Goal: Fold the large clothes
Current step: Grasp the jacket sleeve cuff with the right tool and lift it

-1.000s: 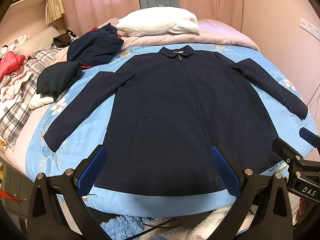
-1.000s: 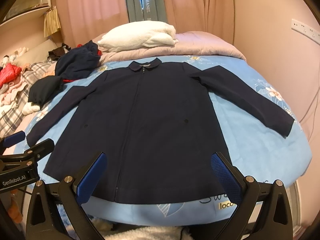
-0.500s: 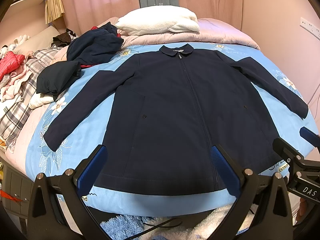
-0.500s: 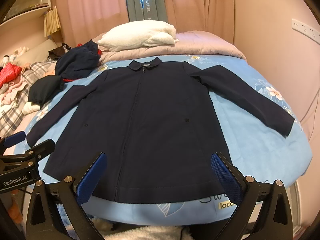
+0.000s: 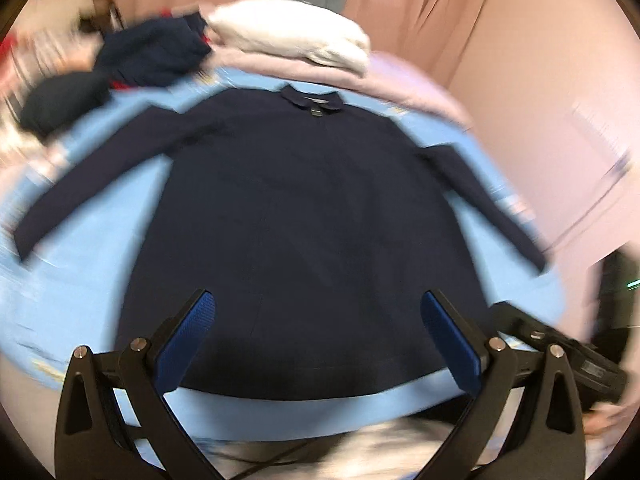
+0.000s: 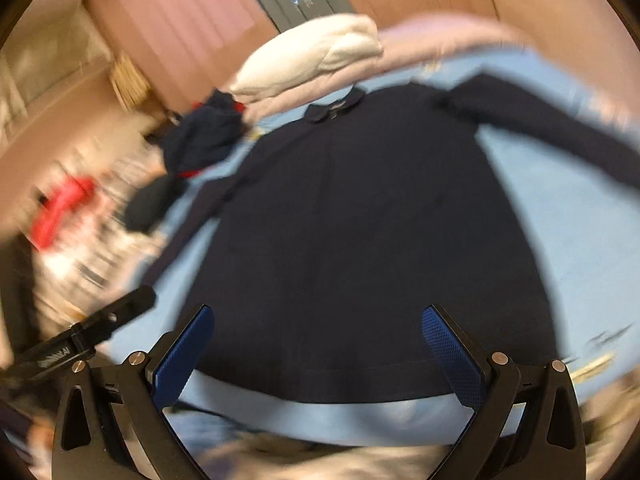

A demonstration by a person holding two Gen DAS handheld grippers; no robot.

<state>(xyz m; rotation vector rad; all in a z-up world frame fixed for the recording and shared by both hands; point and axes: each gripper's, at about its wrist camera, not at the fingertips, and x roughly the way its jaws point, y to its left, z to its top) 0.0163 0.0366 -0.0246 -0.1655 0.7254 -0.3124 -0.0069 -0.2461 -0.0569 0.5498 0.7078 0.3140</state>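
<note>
A large navy jacket (image 5: 312, 224) lies flat and face up on the light blue bedsheet (image 5: 92, 264), collar away from me, both sleeves spread out. It also shows in the right wrist view (image 6: 372, 240). My left gripper (image 5: 318, 312) is open and empty above the jacket's hem. My right gripper (image 6: 316, 324) is open and empty above the hem too. The right gripper's body shows at the lower right of the left wrist view (image 5: 560, 348); the left gripper's body shows at the lower left of the right wrist view (image 6: 80, 340). Both views are blurred.
A white folded blanket (image 5: 296, 36) and a pink quilt (image 5: 408, 84) lie at the bed's head. A heap of dark clothes (image 5: 148, 56) and a red garment (image 6: 60, 208) lie at the left. The pink wall (image 5: 540, 80) is on the right.
Both grippers have moved quickly: the views are now blurred and tilted, and the jacket fills more of each view. Both grippers stay open.
</note>
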